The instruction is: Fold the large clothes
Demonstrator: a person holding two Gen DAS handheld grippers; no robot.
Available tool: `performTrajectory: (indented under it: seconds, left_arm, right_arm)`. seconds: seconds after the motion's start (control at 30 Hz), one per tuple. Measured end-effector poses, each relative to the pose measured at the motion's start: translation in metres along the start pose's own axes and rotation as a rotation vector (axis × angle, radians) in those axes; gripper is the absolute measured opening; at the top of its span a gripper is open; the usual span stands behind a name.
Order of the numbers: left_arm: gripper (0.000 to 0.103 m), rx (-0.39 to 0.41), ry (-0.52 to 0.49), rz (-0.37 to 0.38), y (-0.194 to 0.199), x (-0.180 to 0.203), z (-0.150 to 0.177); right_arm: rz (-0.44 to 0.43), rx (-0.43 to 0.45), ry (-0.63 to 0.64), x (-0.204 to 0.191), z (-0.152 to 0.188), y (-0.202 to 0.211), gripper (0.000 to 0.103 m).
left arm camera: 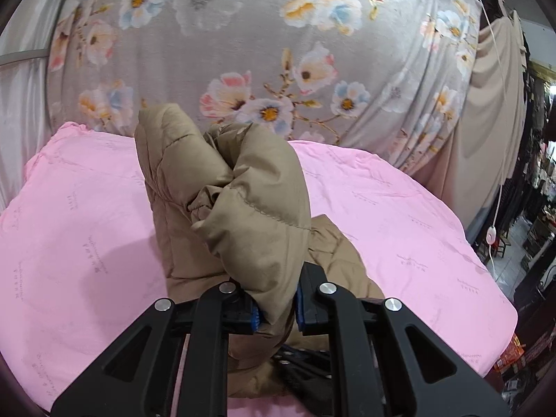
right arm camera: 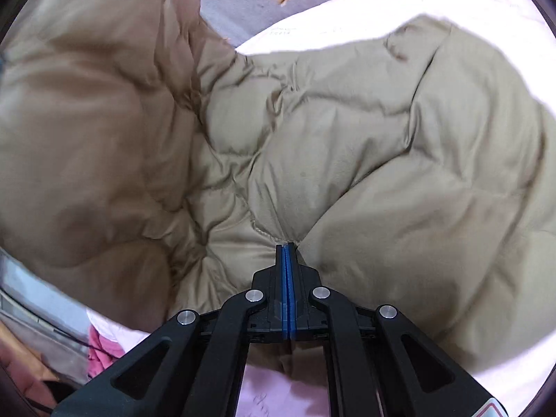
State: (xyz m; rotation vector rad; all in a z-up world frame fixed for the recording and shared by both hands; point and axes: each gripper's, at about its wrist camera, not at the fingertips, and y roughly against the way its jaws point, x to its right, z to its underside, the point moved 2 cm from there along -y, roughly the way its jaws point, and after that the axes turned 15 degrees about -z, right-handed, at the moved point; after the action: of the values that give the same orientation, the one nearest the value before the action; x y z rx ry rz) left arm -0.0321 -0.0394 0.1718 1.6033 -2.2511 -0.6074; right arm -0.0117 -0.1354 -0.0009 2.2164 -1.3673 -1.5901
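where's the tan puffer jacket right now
In the left wrist view the tan puffer jacket rises bunched from the left gripper, centre frame over the pink bedspread. In the right wrist view the right gripper pinches its edge.

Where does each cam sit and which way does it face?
Left wrist: on the left gripper, looking along its fingers, which clamp a raised bunch of the tan jacket, over the pink sheet toward a floral curtain.
Right wrist: on the right gripper, angled down at the jacket, pinching a seam.
Shared: jacket, sheet, curtain. No hand or sleeve shows.
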Motion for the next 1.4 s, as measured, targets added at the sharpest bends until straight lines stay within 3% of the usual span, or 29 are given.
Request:
performTrajectory:
  seconds: [0.13,0.23,0.3,0.47,0.63,0.67,0.77,0.9,1.07,1.17,1.23,1.3,1.4]
  left_arm:
    - [0.013,-0.042,-0.039,0.035,-0.012,0.023,0.006]
    - [0.013,-0.086,-0.077,0.067,-0.024,0.041,0.012]
    - [0.013,-0.107,-0.101,0.079,-0.03,0.051,0.017]
    - [0.013,-0.178,-0.145,0.078,-0.055,0.078,0.035]
    - [0.013,-0.259,-0.158,0.067,-0.082,0.098,0.057]
    - [0.013,-0.307,-0.146,0.015,-0.086,0.101,0.062]
    - [0.014,-0.32,-0.169,-0.009,-0.095,0.11,0.074]
    - [0.014,-0.323,-0.206,-0.034,-0.102,0.12,0.087]
    - [0.019,-0.336,-0.211,-0.032,-0.094,0.121,0.084]
    - [0.036,-0.307,-0.182,0.016,-0.068,0.111,0.068]
    - [0.048,-0.281,-0.166,0.028,-0.05,0.104,0.06]
    - [0.052,-0.25,-0.118,0.038,-0.028,0.086,0.047]
    - [0.055,-0.202,-0.006,0.037,-0.006,0.046,0.024]
  right_arm:
    - [0.003,-0.001,0.051,-0.004,-0.001,-0.007,0.006]
    - [-0.095,0.026,-0.02,0.008,0.001,0.018,0.006]
    - [-0.116,0.06,-0.027,0.014,0.004,0.044,0.006]
    - [0.029,0.149,0.001,0.034,0.009,0.108,0.006]
    - [0.136,0.195,-0.005,0.052,0.017,0.14,0.006]
    - [0.164,0.204,0.001,0.054,0.019,0.145,0.006]
    - [0.24,0.221,0.028,0.058,0.016,0.154,0.006]
    - [0.273,0.229,0.031,0.08,0.013,0.161,0.007]
    - [0.279,0.261,0.053,0.072,0.006,0.171,0.008]
    - [0.279,0.294,0.101,0.05,-0.002,0.182,0.01]
    - [0.264,0.321,0.144,0.033,-0.009,0.189,0.023]
    - [0.243,0.35,0.208,0.011,-0.015,0.196,0.049]
    - [0.222,0.349,0.31,-0.024,-0.024,0.193,0.053]
